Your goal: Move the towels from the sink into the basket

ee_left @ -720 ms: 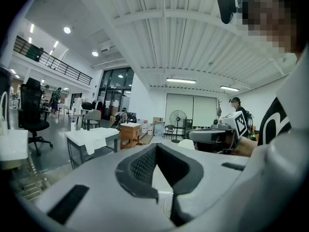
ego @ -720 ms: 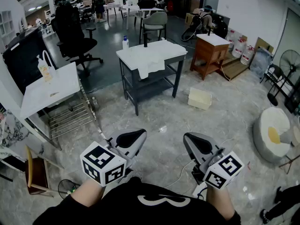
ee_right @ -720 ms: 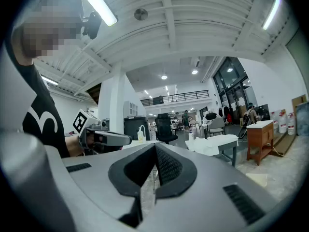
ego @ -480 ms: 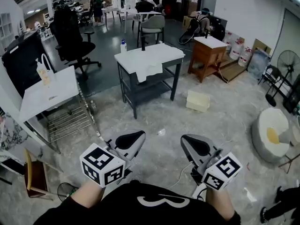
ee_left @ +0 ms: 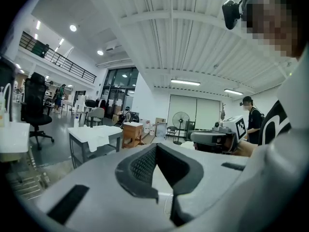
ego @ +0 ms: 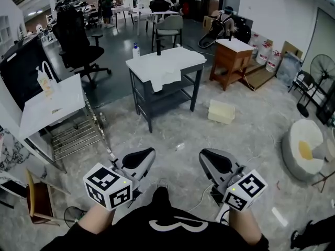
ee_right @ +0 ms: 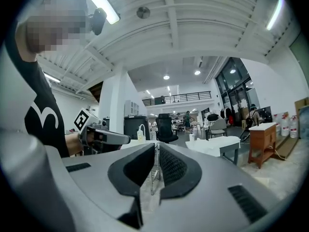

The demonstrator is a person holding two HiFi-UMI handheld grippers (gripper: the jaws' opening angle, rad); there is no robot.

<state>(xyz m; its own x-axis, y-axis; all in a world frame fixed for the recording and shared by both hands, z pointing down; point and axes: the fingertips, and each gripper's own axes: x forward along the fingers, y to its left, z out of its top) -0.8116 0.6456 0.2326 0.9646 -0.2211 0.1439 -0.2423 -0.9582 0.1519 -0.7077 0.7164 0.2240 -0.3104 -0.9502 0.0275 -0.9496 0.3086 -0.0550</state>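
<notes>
The person held both tools low, close to the body. The left hand-held gripper and the right hand-held gripper each had their ribbed dark pads closed together, with nothing between them. A crumpled white towel hung over the front edge of the smooth white tabletop, which stood on a dark metal frame. It was well apart from them, across glossy marbled floor. A pale rectangular basket sat on the floor near that frame, with a wooden cabinet beyond.
</notes>
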